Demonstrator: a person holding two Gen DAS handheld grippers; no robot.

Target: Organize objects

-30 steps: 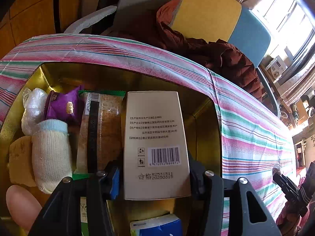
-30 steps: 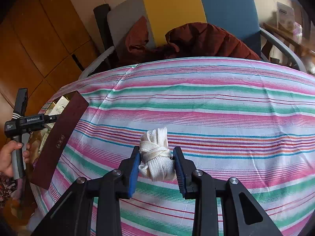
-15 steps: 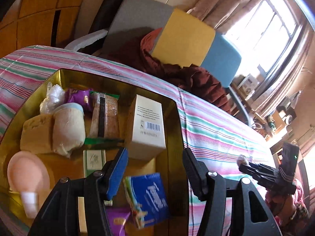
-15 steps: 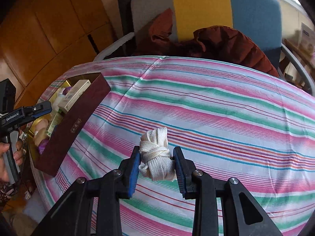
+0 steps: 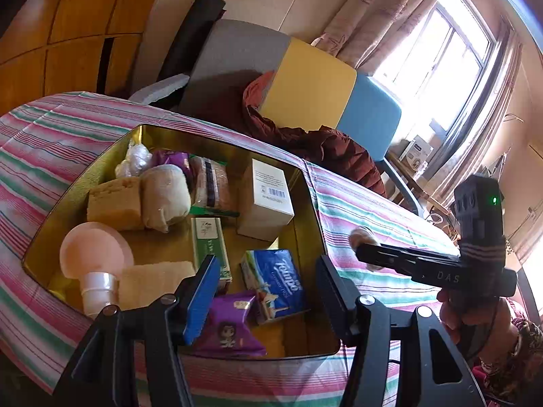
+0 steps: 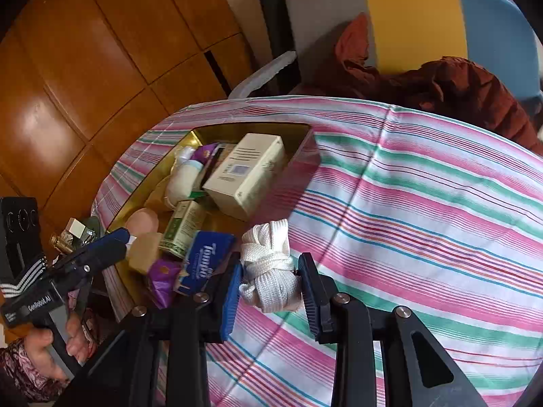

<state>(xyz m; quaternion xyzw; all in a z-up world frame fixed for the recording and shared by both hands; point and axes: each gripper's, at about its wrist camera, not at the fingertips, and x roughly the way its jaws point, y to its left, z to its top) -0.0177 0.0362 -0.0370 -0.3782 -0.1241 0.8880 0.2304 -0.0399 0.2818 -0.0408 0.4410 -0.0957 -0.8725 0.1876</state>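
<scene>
1. The bundle of white rope (image 6: 269,268) sits pinched between the fingers of the right gripper (image 6: 269,283), carried in the air just off the near corner of the gold-lined box (image 6: 302,169).

2. Judging by the task, the step in hand is dropping that bundle in with the rest. The freest patch looks to be the bare gold floor near the right wall, between the cream carton (image 5: 266,198) and the blue tissue pack (image 5: 275,285).

3. To do it well: bring the bundle over the rim, not through it, lower until it touches the floor, then let go. It is soft and loosely tied, so a high drop could let it roll or unwind.

4. The left gripper (image 5: 266,291) hovers over the near end of the box, fingers spread wide and holding nothing. It sits close to the incoming path and may need to clear out.

5. Inside the box: a sponge (image 5: 115,201), a rolled sock (image 5: 164,195), a pink bulb-shaped item (image 5: 93,259), a green packet (image 5: 210,244) and a purple snack bag (image 5: 230,325). Crowded on the left side.

6. The box rests on a table under a striped cloth (image 6: 424,210), pink, green and white.

7. Beyond the table stands a chair (image 5: 305,84) in grey, yellow and blue with a rust-red jacket (image 5: 322,146) heaped on it, wood panelling on the left and a bright curtained window (image 5: 451,51) on the right.
</scene>
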